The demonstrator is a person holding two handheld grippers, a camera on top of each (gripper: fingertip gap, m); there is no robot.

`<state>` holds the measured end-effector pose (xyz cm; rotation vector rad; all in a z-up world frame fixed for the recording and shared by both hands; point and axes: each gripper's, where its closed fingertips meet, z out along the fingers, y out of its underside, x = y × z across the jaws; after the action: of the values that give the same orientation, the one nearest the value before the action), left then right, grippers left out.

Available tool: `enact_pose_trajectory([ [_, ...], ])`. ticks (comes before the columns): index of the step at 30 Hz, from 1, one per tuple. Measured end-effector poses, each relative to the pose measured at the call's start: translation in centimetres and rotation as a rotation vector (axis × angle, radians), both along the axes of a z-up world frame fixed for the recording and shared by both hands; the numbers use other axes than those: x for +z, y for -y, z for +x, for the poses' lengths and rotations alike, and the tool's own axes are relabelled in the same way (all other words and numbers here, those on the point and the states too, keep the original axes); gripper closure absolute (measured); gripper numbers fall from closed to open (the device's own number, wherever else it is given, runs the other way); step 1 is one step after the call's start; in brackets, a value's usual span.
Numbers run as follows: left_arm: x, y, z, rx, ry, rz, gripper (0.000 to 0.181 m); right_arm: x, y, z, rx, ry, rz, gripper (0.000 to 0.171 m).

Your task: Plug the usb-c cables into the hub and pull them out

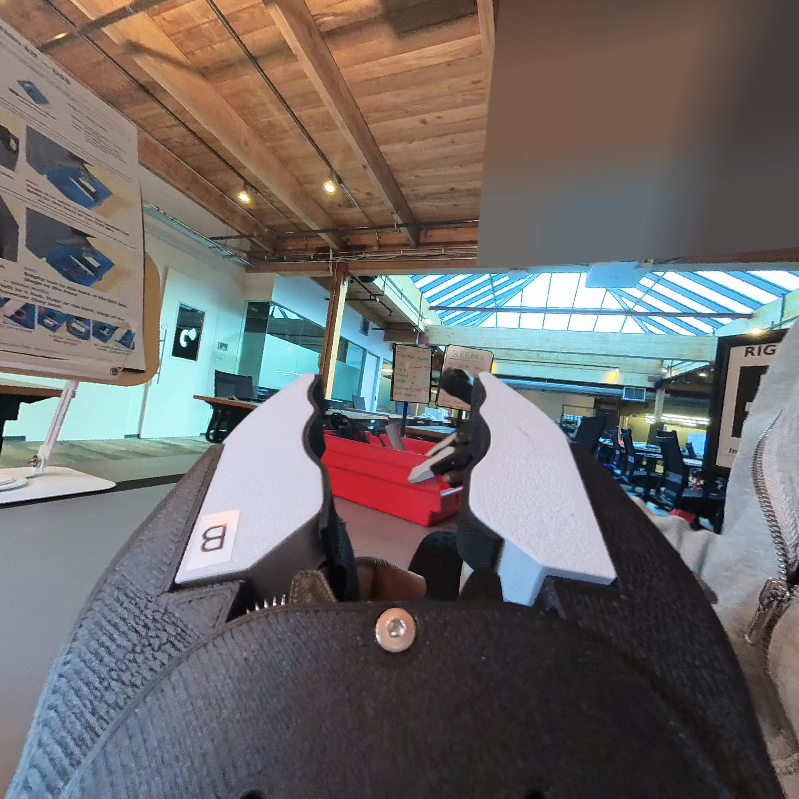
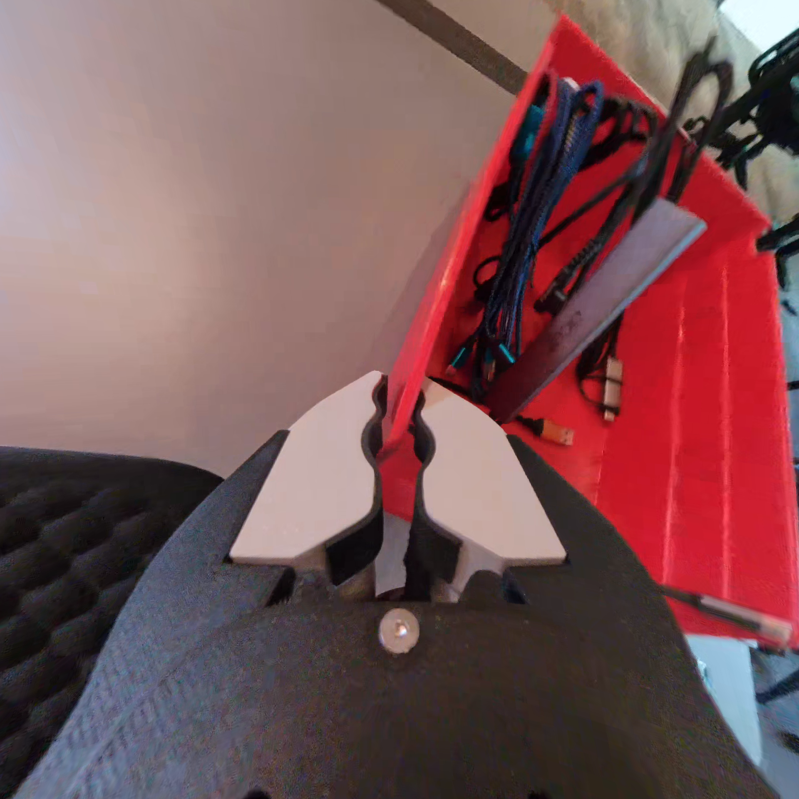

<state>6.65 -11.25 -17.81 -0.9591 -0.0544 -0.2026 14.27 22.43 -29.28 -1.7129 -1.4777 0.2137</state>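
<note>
A red bin (image 2: 713, 389) stands on the table and holds the cables. Blue braided cables (image 2: 532, 225) with teal plugs (image 2: 503, 352) lie along its left side. Black cables (image 2: 640, 125) run to a long grey slab (image 2: 605, 311) leaning inside; I cannot tell whether it is the hub. An orange plug (image 2: 557, 434) and silver plugs (image 2: 614, 380) lie on the bin floor. My right gripper (image 2: 403, 385) is shut on the bin's near wall; it also shows in the left wrist view (image 1: 426, 465). My left gripper (image 1: 397, 380) is open and empty, level, well short of the bin (image 1: 380, 480).
An instruction sheet (image 1: 65, 216) hangs on a white stand (image 1: 52, 480) at the table's left. A grey zipped sleeve (image 1: 769, 562) is close on the right. A black textured surface (image 2: 65, 540) lies lower left of the right gripper. The table's far edge (image 2: 467, 47) runs behind the bin.
</note>
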Motion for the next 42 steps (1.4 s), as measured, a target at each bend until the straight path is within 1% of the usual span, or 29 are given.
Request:
enact_pose_trajectory([
  [3, -0.1, -0.1, 0.5, -0.027, -0.006, -0.010, 0.115, 0.0, 2.5, -2.9, 0.028, -0.002, -0.027, 0.155],
  [6, -0.2, -0.1, 0.7, -0.022, -0.022, -0.011, 0.116, 0.0, 4.9, -4.9, 0.040, 0.029, 0.006, 0.155],
  [12, 0.0, 0.5, 0.5, -0.050, 0.016, 0.016, 0.117, 0.1, 11.4, -9.4, 0.145, -0.033, -0.050, 0.155],
  [16, 0.1, 0.9, 0.5, -0.035, 0.001, 0.028, 0.119, 0.2, 16.5, -12.6, 0.241, -0.098, -0.131, 0.153],
  [18, 0.2, 1.0, 0.7, -0.032, -0.013, 0.031, 0.121, 0.0, 19.8, -14.3, 0.329, -0.136, -0.177, 0.148],
  [22, 0.3, 1.1, 1.6, -0.065, -0.052, 0.042, 0.122, -0.2, 25.9, -17.7, 0.445, -0.270, -0.293, 0.143],
  [26, 0.9, 2.0, 1.9, -0.023, -0.102, 0.090, 0.124, -0.1, 30.3, -20.3, 0.528, -0.288, -0.277, 0.139],
  [28, 1.2, 2.6, 1.7, -0.008, -0.097, 0.118, 0.129, -0.1, 32.0, -21.3, 0.568, -0.284, -0.264, 0.139],
  [33, 1.5, 3.2, 1.5, -0.052, -0.053, 0.150, 0.131, -0.1, 35.1, -23.2, 0.656, -0.287, -0.280, 0.139],
  [42, 1.3, 3.0, 1.7, -0.057, -0.065, 0.132, 0.131, 0.0, 38.7, -25.5, 0.771, -0.281, -0.310, 0.139],
])
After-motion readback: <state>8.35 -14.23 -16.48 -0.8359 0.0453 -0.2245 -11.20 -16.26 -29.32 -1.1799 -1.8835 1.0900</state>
